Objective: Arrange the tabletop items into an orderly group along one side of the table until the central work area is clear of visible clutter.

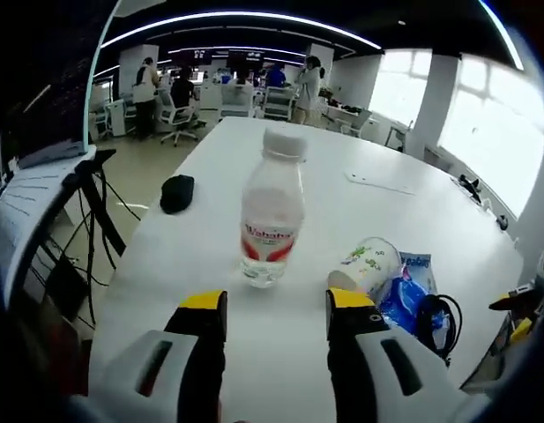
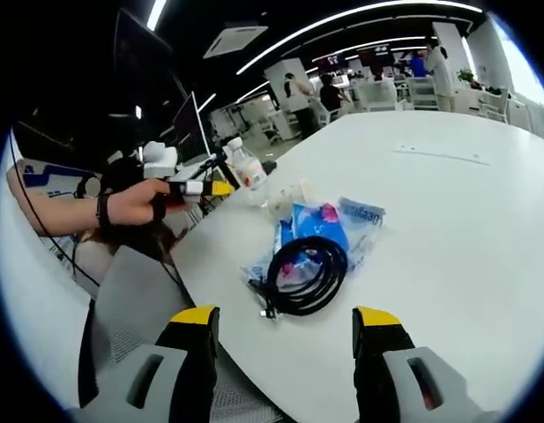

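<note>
The bottle (image 1: pixel 272 216) stands upright near the table (image 1: pixel 404 220) edge, just ahead of the left gripper (image 1: pixel 276 308), whose jaws are apart and empty. Right of it lie a tipped cup (image 1: pixel 367 267), blue packet (image 1: pixel 411 291) and coiled cable (image 2: pixel 305 275). The right gripper (image 2: pixel 285 324) hangs open near the cable. The step looks like reaching for the bottle; next, close around its waist.

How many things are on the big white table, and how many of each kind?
Clear plastic water bottle with a red label: 1
White paper cup lying on its side: 1
Blue plastic packet: 1
Coiled black cable: 1
Small black object near the table's far edge: 1
Flat white strip farther back: 1
Total: 6
</note>
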